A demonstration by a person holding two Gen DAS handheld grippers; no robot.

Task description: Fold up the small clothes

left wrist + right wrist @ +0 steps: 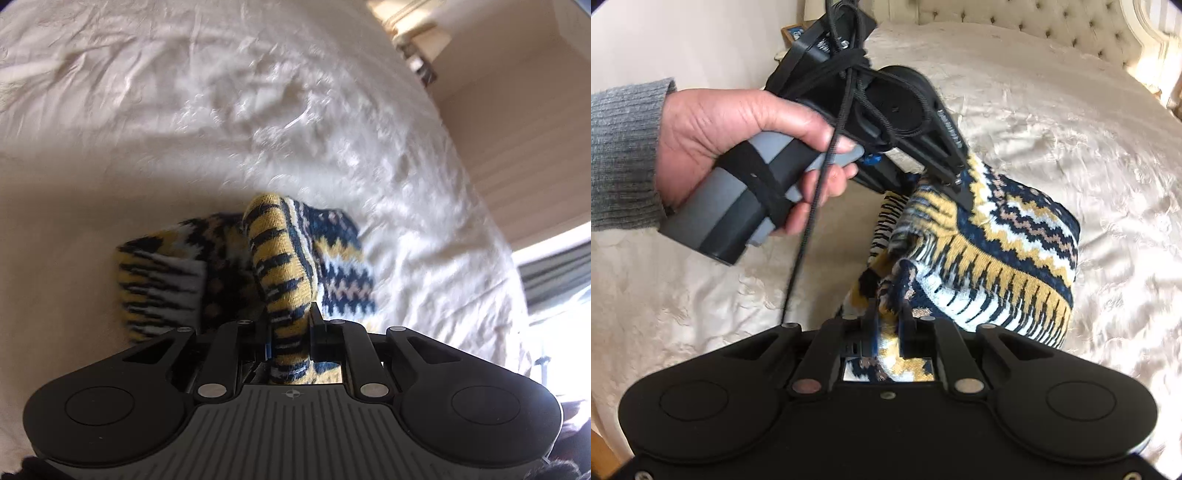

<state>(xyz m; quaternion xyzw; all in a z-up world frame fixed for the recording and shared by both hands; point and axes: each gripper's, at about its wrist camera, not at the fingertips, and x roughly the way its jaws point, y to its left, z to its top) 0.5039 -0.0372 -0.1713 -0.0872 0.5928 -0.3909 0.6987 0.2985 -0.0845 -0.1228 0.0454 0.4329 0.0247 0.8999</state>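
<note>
While both tongs (290,317) (888,317) pinch the knit (284,258), only the right view shows the hand (738,147).

A cream, wrinkled bedspread (184,129) with a faint sheen covers the bed, a pale button-tufted headboard (1052,22) rises behind it, plain beige walls (517,129) stand beside it, and bright daylight pours through a window (561,295) at the right edge.
</note>
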